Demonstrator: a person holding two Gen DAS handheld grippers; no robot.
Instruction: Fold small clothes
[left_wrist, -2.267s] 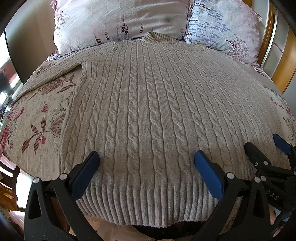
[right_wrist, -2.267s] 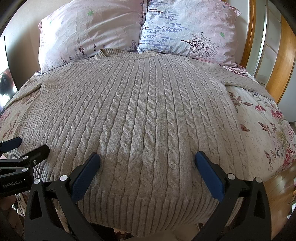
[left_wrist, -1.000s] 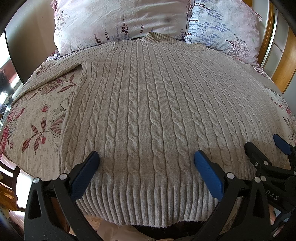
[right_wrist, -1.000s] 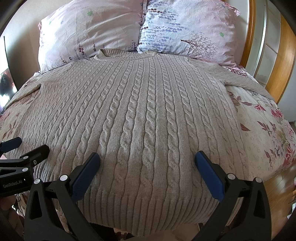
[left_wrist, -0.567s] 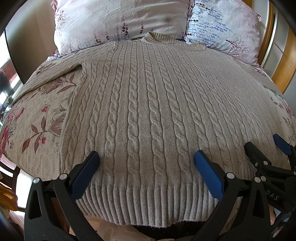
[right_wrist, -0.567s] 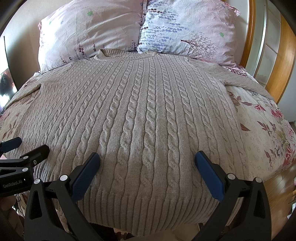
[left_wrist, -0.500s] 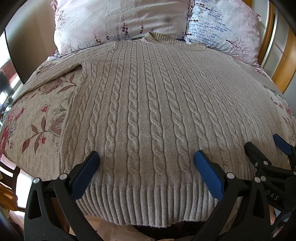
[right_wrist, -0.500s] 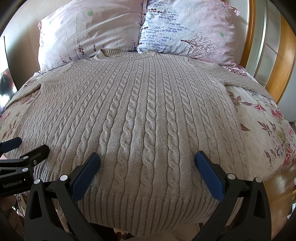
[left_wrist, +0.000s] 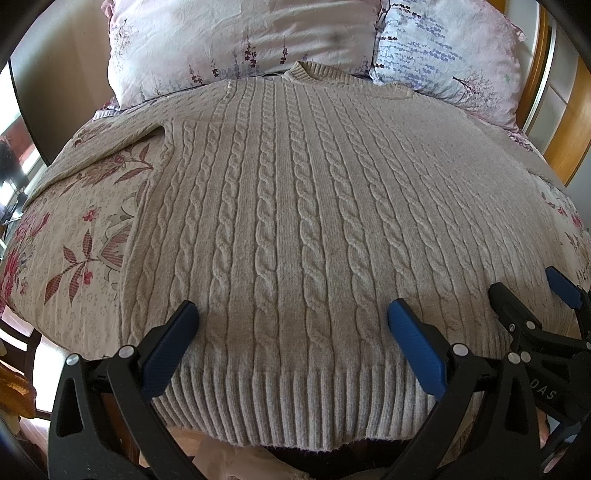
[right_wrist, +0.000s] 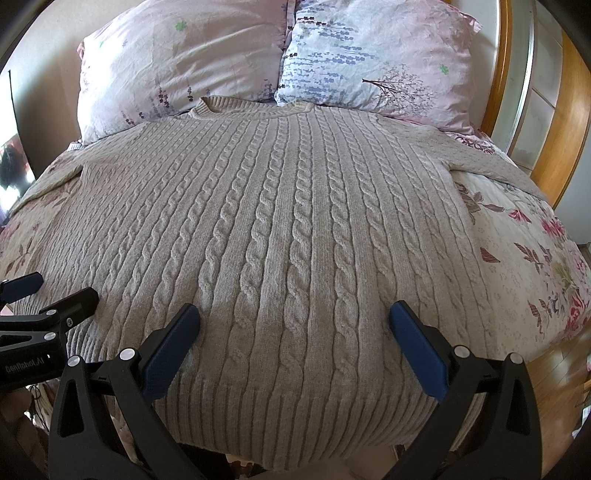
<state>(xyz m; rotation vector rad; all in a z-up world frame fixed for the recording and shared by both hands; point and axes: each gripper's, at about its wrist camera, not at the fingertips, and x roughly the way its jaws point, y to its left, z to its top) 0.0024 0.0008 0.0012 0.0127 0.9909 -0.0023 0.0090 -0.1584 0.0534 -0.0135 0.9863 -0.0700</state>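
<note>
Sweater (left_wrist: 295, 229): laid flat, front up, on the bed (left_wrist: 74, 236), hem nearest the jaws, collar by the pillows (right_wrist: 184, 62).
Left gripper (left_wrist: 291, 332): jaws spread wide over the hem, nothing held.
Right gripper (right_wrist: 295, 332): jaws likewise spread, empty, above the hem.

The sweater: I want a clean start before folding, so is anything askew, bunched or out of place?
Nothing stands out. The sweater lies flat and face up on the bed, collar toward the pillows, sleeves spread sideways, hem hanging slightly over the near edge. Both hand-held grippers, left and right, are open above it.
</note>
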